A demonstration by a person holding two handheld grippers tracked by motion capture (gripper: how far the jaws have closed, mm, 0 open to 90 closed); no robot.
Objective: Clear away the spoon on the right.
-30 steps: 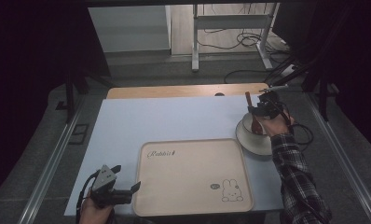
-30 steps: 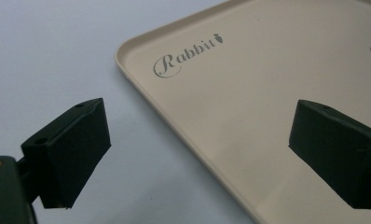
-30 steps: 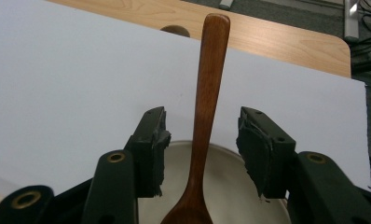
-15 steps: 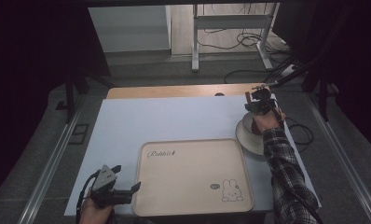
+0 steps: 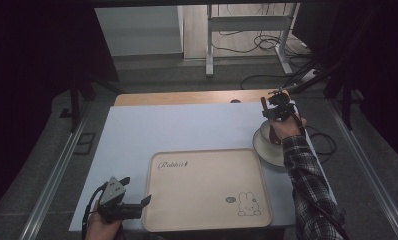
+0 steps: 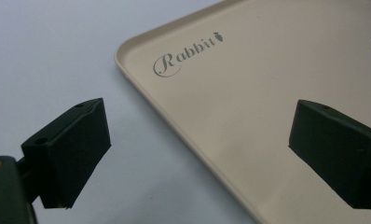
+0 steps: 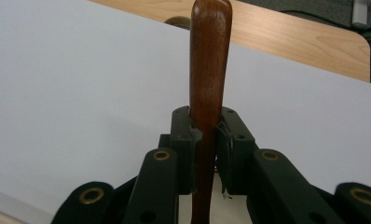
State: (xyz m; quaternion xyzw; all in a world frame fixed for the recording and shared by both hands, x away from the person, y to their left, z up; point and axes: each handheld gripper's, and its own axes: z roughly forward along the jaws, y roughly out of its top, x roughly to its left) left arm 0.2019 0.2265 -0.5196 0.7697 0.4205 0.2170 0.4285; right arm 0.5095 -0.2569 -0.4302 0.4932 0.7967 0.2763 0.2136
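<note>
Closing since before, right gripper (image 7: 206, 140) now clamps what looks like a wooden handle (image 7: 209, 60)

This looks like a lab or test room set up for recording, not a home. A pale blue-white sheet-covered table (image 5: 187, 130) stands on a grey carpeted floor (image 5: 47, 150), with dark black screens or curtains (image 5: 32, 45) closing in both sides. Metal rails (image 5: 52, 185) run along the floor beside the table. Behind it stands a white metal frame stand (image 5: 247, 35), and loose black cables (image 5: 259, 42) lie tangled on the floor around its legs. A bare light wooden tabletop edge (image 5: 187, 97) shows past the sheet.
</note>
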